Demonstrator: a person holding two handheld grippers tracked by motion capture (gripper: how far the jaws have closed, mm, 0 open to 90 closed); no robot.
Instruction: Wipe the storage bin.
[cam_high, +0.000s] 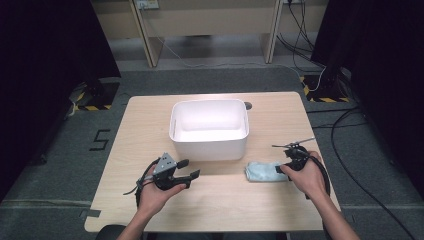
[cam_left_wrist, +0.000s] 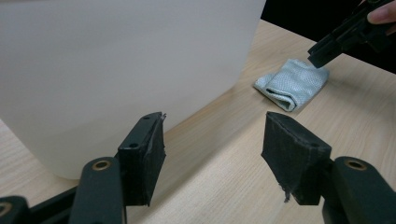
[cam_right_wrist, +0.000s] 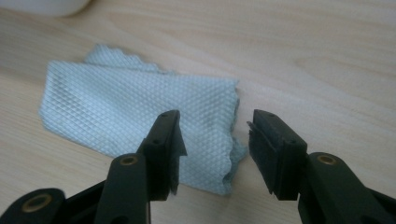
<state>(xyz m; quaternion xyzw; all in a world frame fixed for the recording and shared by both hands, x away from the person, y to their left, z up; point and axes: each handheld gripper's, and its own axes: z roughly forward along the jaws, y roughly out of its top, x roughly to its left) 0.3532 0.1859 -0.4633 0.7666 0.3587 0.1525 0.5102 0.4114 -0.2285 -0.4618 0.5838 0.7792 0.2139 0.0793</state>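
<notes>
Black jaws of the right gripper (cam_right_wrist: 212, 154) rise in the foreground of the right gripper view, spread wide apart over the near edge of a folded pale-blue cloth (cam_right_wrist: 135, 121). One jaw stands over the fabric, the other just past its scalloped corner over bare wood; neither pad presses on it. Whether the tips touch the cloth I cannot tell.

Seen from the high view, the cloth (cam_high: 261, 171) lies flat on the wooden table (cam_high: 220, 205), just off the front right corner of a white bin (cam_high: 209, 129) and apart from it. The right gripper (cam_high: 282, 169) meets the cloth's right end, held in the person's right hand (cam_high: 306, 176).

Farther left, the left gripper (cam_high: 187, 172) hovers near the bin's front left corner (its jaws also stand open, nothing between them). In the left gripper view the bin's wall (cam_left_wrist: 121, 70) looms close behind those jaws.
</notes>
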